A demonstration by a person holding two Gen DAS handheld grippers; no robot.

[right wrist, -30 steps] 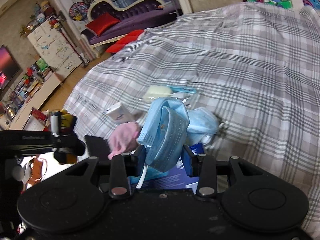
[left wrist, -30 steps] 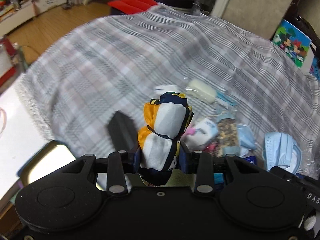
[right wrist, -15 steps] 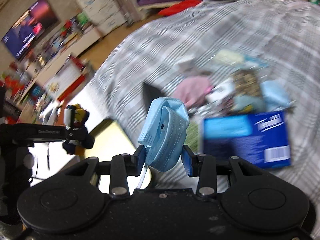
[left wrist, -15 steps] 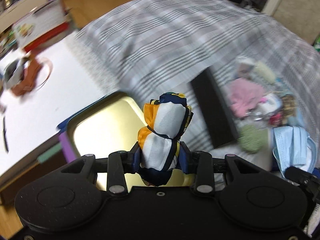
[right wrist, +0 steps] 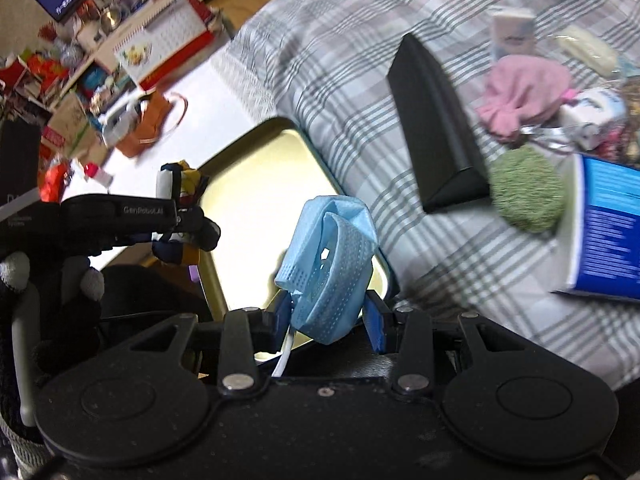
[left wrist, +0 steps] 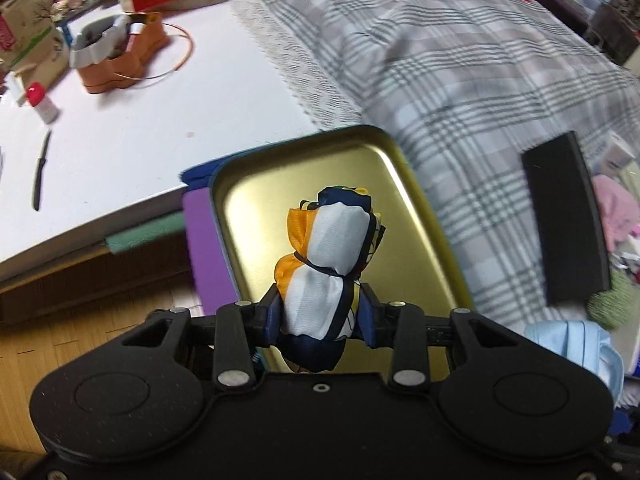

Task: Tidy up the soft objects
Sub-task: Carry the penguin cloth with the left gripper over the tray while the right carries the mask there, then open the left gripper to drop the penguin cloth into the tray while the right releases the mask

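Note:
My left gripper (left wrist: 322,316) is shut on a rolled scarf (left wrist: 332,264), white, orange and navy, and holds it above a gold tin tray (left wrist: 256,204). My right gripper (right wrist: 330,316) is shut on a folded blue face mask (right wrist: 332,268) above the near right part of the same tray (right wrist: 248,184). The left gripper with the scarf (right wrist: 180,188) shows in the right wrist view over the tray's left edge. A pink cloth (right wrist: 524,96) and a green fuzzy ball (right wrist: 526,190) lie on the plaid bedspread (right wrist: 352,52).
A black flat case (right wrist: 436,120) lies on the bedspread right of the tray. A blue box (right wrist: 608,228) and small packets (right wrist: 592,112) lie beyond it. A white table (left wrist: 132,120) left of the tray holds an orange container (left wrist: 116,52), a small bottle (left wrist: 42,102) and a knife (left wrist: 40,170).
Both grippers have swung left from the pile on the bedspread to over the gold tray, each keeping its hold. The tray now lies right under them.

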